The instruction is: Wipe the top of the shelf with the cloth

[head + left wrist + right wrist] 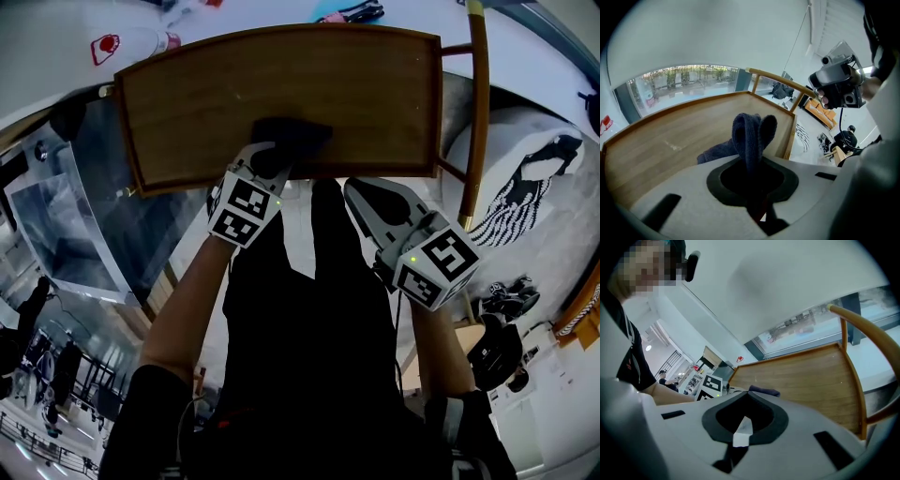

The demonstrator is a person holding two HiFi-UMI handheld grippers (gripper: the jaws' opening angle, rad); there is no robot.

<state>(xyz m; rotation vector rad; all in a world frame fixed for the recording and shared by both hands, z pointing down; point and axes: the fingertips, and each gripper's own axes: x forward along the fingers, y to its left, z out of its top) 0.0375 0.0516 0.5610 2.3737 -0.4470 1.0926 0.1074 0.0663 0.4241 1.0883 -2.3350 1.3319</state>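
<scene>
Left gripper [269,161] clamped on dark blue cloth [294,135]; cloth pressed on wooden shelf top [216,94], near front edge, middle. Fold of cloth sticks up beyond jaws. Right gripper [357,193] jaws together, empty, held just off shelf front edge.

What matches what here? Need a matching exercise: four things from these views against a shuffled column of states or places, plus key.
Things:
1. dark blue knitted cloth
2. brown wooden shelf top with raised rim
3. left gripper
4. right gripper

States or places:
A. shut on nothing, held off the near edge
B. mostly bare wood, covered only at its near edge
C. clamped shut on fabric
D. bunched between jaws, trailing onto the wood

Pairs: 1-D, 2-B, 3-C, 4-A
</scene>
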